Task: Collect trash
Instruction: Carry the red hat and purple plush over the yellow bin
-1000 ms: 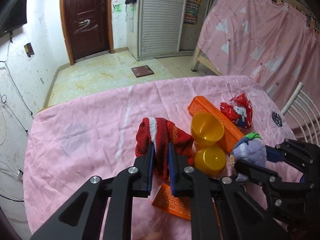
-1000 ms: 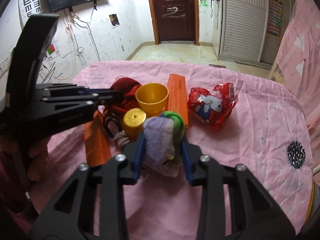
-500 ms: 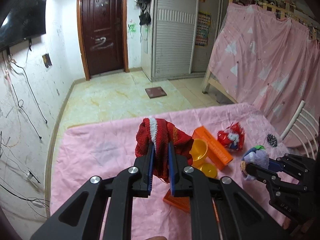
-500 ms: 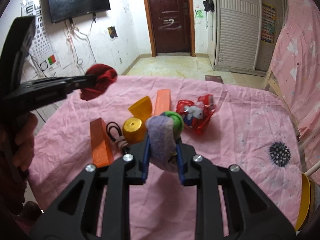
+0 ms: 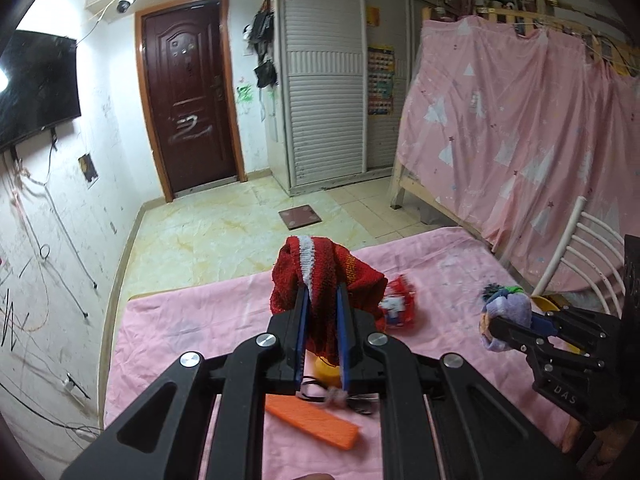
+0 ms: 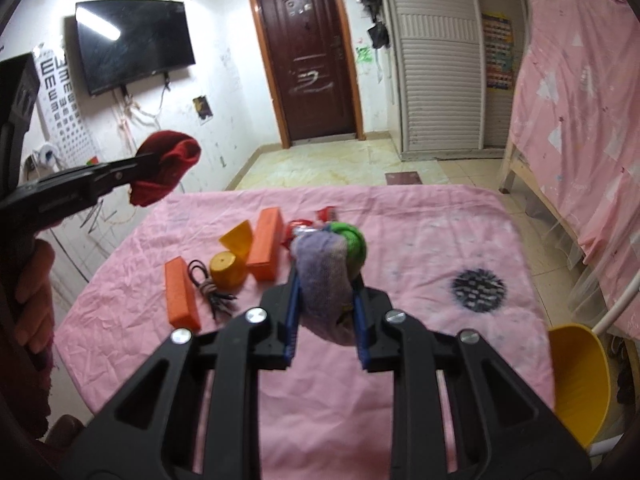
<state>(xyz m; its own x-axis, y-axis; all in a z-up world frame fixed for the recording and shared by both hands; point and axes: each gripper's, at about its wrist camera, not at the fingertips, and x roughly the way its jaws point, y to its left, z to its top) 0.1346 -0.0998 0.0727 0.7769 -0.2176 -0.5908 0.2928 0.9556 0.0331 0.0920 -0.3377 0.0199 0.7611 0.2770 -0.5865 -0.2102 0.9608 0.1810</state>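
both grippers loaded, held above the table

we see the left gripper [image 5: 320, 304] pinching a red knitted cloth [image 5: 320, 276] between its blue pads, the cloth bunched over the fingertips and hanging clear of the pink tablecloth [image 6: 420, 232]. in the right wrist view the same cloth [image 6: 166, 166] sits at the tip of the left gripper [image 6: 140, 164], up in the air off the table's left edge. the right gripper [image 6: 326, 300] is clamped on a purple and green knitted bundle [image 6: 328, 272], also lifted off the cloth. on the table lie two orange blocks [image 6: 265, 249] [image 6: 181, 298], two yellow cups [image 6: 228, 270] [image 6: 238, 238], one upside down and one tipped, black hair ties [image 6: 212, 290], and a red snack wrapper [image 5: 398, 306]. a yellow bin [image 6: 578, 380] stands off the table's right near corner.
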